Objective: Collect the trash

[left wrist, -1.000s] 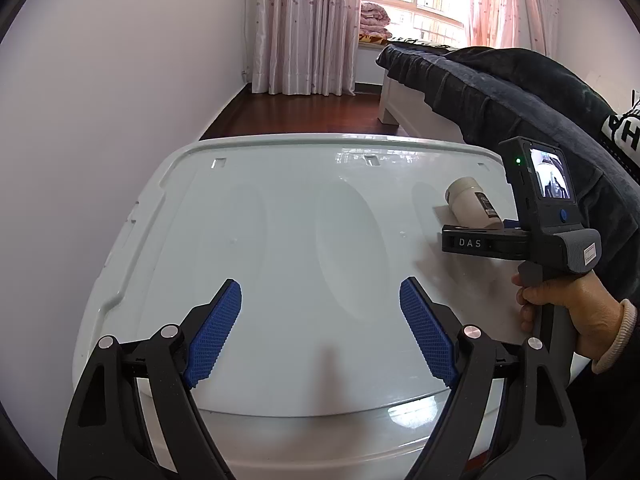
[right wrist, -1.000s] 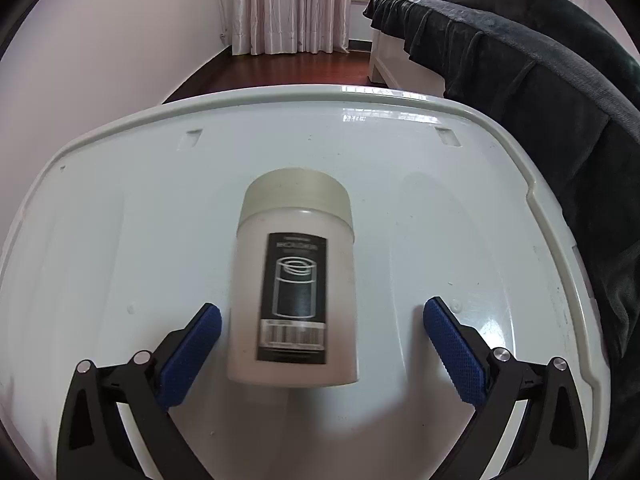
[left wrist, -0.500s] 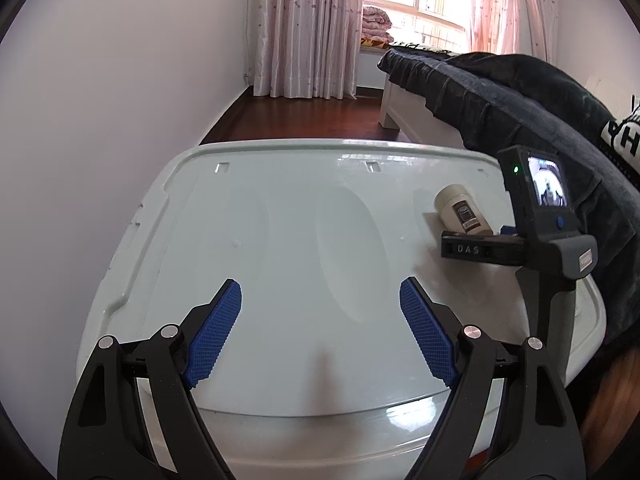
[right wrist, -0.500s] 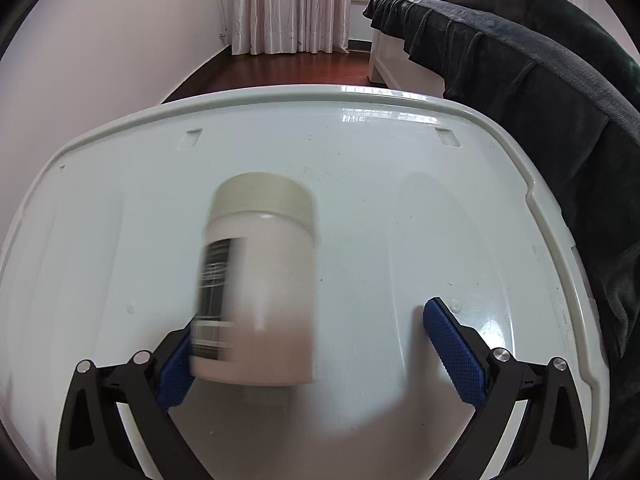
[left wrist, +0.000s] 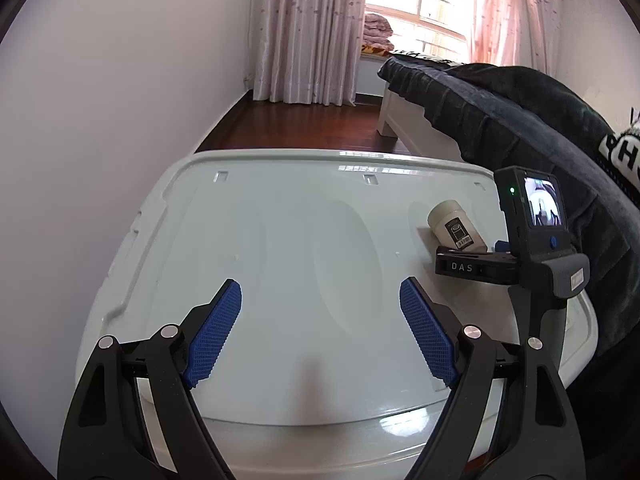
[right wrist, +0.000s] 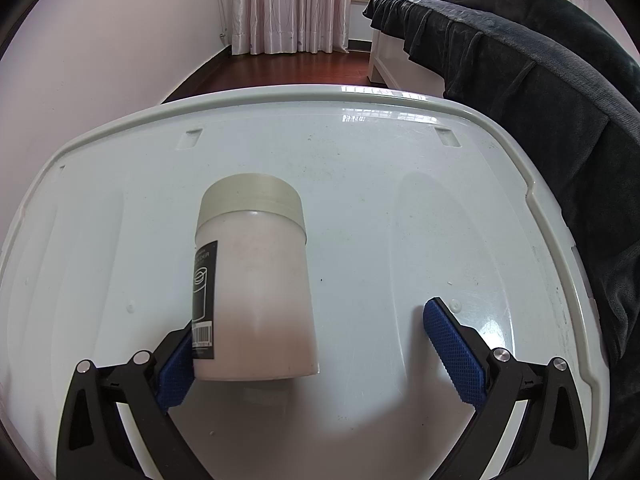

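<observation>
White jar (right wrist: 256, 280) lay on its side on the white bin lid (right wrist: 400, 200), cap toward 12 o'clock (label rolled to 9). Right gripper (right wrist: 308, 344) was spread wide around it: left pad against the jar, right pad clear at 3 o'clock, so no grasp. Left gripper (left wrist: 320, 332) hung released, empty, jar at its 2 o'clock.

The left gripper (left wrist: 320, 332) hangs over the white plastic lid (left wrist: 280, 248) with its jaws wide apart and nothing between the blue pads (left wrist: 216, 332). On the right side of the lid lies a pale jar (left wrist: 456, 230) on its side, with a black label. The right gripper (left wrist: 472, 266) is just beside it; its small screen (left wrist: 542, 208) is lit. Behind are a bed (left wrist: 460, 112) with a dark blanket and pink curtains (left wrist: 308, 32).
</observation>
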### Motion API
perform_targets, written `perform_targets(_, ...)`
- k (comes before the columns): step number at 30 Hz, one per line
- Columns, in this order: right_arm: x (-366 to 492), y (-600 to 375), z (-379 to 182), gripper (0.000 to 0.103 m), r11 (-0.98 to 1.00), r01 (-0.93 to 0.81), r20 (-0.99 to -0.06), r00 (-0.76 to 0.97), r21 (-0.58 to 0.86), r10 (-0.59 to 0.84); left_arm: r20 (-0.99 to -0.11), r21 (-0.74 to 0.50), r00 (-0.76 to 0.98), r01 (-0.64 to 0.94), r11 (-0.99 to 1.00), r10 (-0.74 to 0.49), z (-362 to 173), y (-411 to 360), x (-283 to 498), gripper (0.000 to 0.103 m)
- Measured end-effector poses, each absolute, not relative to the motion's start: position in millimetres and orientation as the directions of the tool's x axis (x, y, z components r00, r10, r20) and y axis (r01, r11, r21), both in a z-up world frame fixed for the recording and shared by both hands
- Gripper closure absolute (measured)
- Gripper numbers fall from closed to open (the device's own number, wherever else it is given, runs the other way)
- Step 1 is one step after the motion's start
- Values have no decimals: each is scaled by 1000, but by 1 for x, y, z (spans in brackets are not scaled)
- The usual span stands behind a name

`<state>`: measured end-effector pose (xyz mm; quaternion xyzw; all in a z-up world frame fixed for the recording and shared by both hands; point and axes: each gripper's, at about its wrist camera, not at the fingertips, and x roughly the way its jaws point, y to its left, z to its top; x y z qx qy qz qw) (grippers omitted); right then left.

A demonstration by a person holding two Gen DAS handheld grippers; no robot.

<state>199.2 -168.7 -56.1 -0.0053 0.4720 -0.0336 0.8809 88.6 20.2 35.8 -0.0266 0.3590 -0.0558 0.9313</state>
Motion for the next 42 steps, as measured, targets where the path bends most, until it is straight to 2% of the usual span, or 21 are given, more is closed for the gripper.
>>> perform_targets(12,199,-169,-56,4,998,54,-831,552,-41,-64,-601,-80,796,31,996,-73,76,40,61,23)
perform_targets(16,199,-169,-56,4,998,54,-831,552,-41,-64,-555,-32,831,-1,999,-17,100,48,45,23)
perform_targets(19,199,-168,-56,4,998,54,-831,552,-41,-64,-568,-7,823,-1,1000,-3,99,45,47,19)
perform_targets(24,199,-168,-56,4,998,54,-832,552,-41,-64,-630,-27,776,24,999,-36,66,29,63,18)
perform_targets(27,199,-168,-56,4,998,54,-832,552,-41,-64,-669,13,742,69,998,-43,44,11,82,18)
perform_targets(31,200,-169,-57,4,998,54,-832,552,-40,-63,-658,135,753,155,979,-28,36,1,101,18)
perform_targets(37,202,-170,-57,4,997,56,-831,553,-44,-67,-690,115,705,331,937,-164,33,11,126,18)
perform_targets(42,221,-180,-59,4,999,-19,-837,546,-43,-26,-725,153,660,432,889,-196,17,13,144,18)
